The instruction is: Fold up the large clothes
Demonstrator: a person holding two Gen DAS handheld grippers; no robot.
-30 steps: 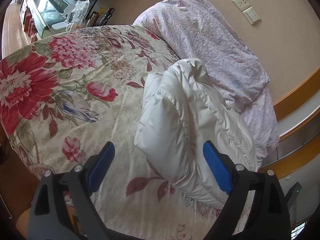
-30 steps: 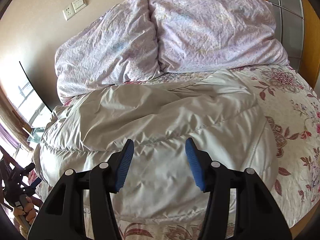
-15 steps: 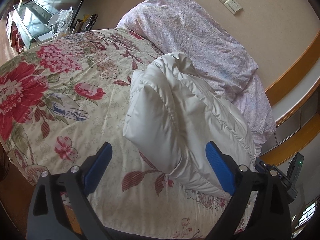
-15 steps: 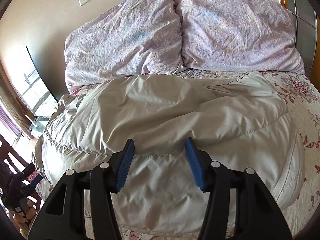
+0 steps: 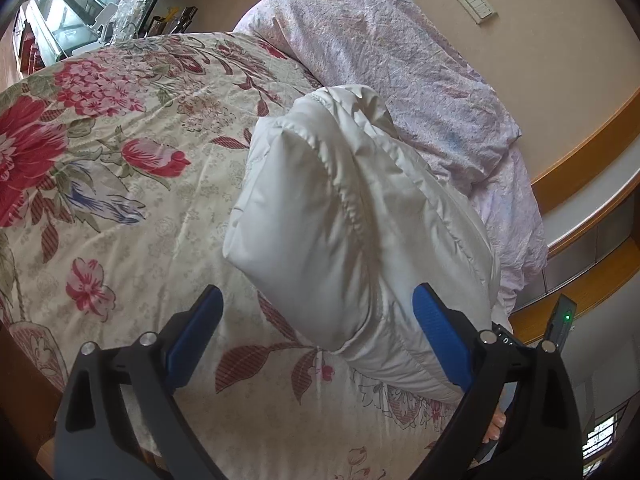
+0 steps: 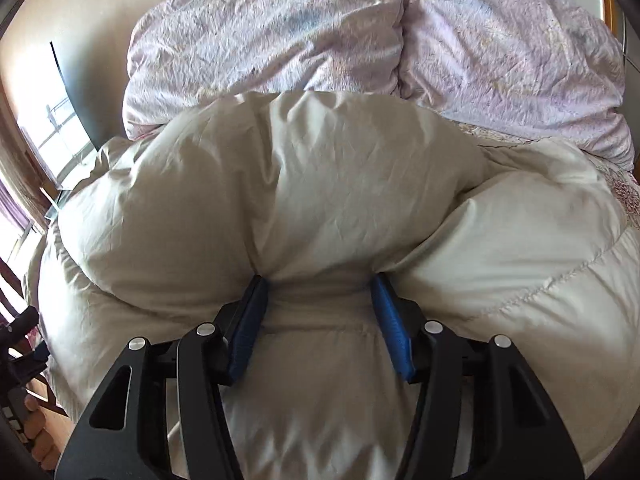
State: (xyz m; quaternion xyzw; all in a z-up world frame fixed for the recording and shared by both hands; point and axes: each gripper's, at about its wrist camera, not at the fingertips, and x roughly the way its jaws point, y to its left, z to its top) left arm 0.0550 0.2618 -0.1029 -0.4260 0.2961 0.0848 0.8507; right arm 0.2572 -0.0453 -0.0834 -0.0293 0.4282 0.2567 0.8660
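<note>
The white puffer jacket lay bunched on the floral bedspread, close to the 2 lilac pillows at the head of the bed. In the left wrist view its long axis ran from about 11 o'clock, at the far end by the pillows, down to about 5 o'clock, at the near end.

The right gripper was the nearer 1 by far. Its blue pads were buried in the padding, with a thick roll of jacket pinched between them at 12 o'clock and fabric bulging out on both sides. The jaws stood only partly closed because of the bulk, yet they appeared clamped on the jacket.

The left gripper hovered with its jaws spread wide and held nothing. 1 pad sat in front of the jacket's near end at about 4 o'clock; whether it touched the fabric could not be told. The other pad was over bare bedspread at about 8 o'clock.

As a judgement, the next fold turned on that diagonal. The right gripper had the bulk in hand, while the free near end lay to the left gripper's 1 o'clock, so the left would probably need to shift right and close before both could carry the jacket over along its length.
</note>
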